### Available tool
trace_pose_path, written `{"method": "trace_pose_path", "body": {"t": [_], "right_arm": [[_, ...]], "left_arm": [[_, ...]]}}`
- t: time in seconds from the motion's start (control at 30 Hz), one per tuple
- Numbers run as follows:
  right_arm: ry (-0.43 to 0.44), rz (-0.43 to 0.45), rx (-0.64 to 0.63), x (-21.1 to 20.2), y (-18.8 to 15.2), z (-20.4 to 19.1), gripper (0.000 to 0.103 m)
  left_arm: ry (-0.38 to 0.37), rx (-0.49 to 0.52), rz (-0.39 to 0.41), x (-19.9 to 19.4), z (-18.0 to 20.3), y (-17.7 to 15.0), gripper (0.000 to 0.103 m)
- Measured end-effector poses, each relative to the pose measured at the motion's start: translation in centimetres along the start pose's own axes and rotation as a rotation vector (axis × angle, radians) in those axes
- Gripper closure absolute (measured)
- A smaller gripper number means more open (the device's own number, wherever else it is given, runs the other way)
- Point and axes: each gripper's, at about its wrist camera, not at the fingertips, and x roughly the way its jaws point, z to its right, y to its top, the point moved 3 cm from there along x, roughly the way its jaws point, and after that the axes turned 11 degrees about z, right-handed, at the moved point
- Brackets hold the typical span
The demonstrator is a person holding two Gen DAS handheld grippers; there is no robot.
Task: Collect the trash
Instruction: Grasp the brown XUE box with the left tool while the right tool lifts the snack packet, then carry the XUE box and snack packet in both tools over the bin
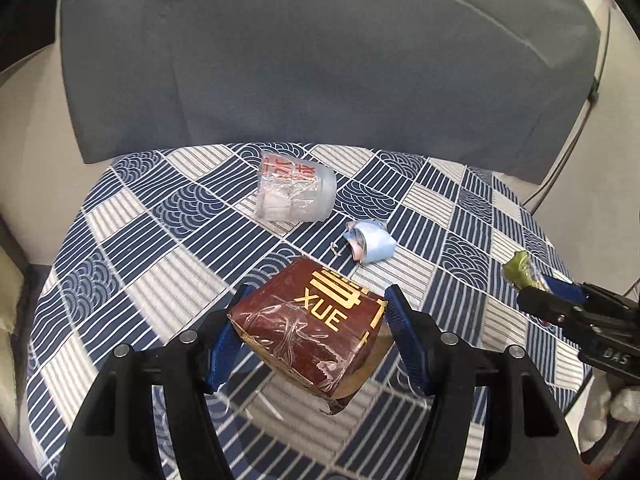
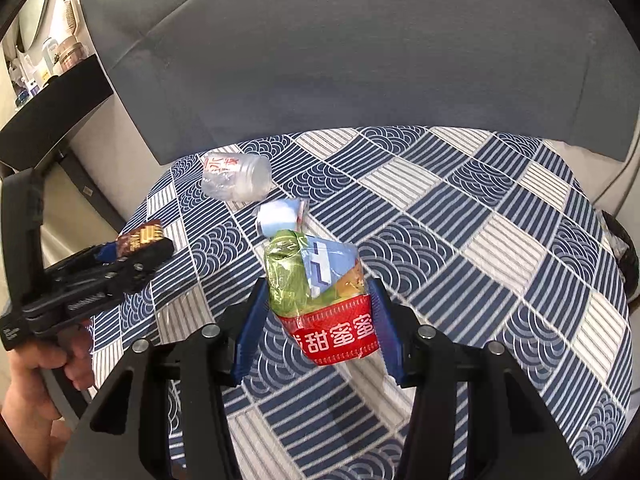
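Observation:
My left gripper point(image 1: 316, 304) is shut on a crumpled brown carton point(image 1: 316, 328) with gold "XUE" print, held above the patterned seat cushion point(image 1: 160, 280). My right gripper point(image 2: 320, 292) is shut on a red paper cup point(image 2: 340, 336) stuffed with green and blue wrappers, also held above the cushion point(image 2: 460, 240). On the cushion lie a clear plastic cup point(image 1: 296, 192) on its side and a small crumpled blue wrapper point(image 1: 372, 244). Both show in the right wrist view, the clear cup point(image 2: 236, 180) and the blue wrapper point(image 2: 280, 216). The right gripper shows at the right edge of the left wrist view point(image 1: 532, 284).
A grey chair backrest point(image 1: 320, 60) rises behind the blue-and-white cushion. A black shelf point(image 2: 52, 108) with bottles stands at the far left. A dark bag or bin point(image 2: 624, 248) sits past the cushion's right edge. A cable point(image 1: 576, 132) hangs at the right.

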Motion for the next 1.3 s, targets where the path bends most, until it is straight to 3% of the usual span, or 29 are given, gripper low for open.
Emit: {"method": "trace_pose_path", "body": {"t": [0.4, 1.0, 1.3], "right_arm": [[0.006, 0.016, 0.044, -4.8, -4.4, -2.3, 0.052], [0.027, 0.012, 0.089, -10.1, -11.0, -5.4, 0.052], [0.034, 0.023, 0.107, -12.8, -13.5, -6.2, 0.052]], "left_arm": [[-0.032, -0.019, 0.051, -7.2, 0.4, -3.5, 0.038], [-0.049, 0.003, 0.052, -14.8, 2.1, -10.1, 0.038], [-0.073, 0.068, 0.032, -17.6, 4.7, -13.7, 0.038]]}}
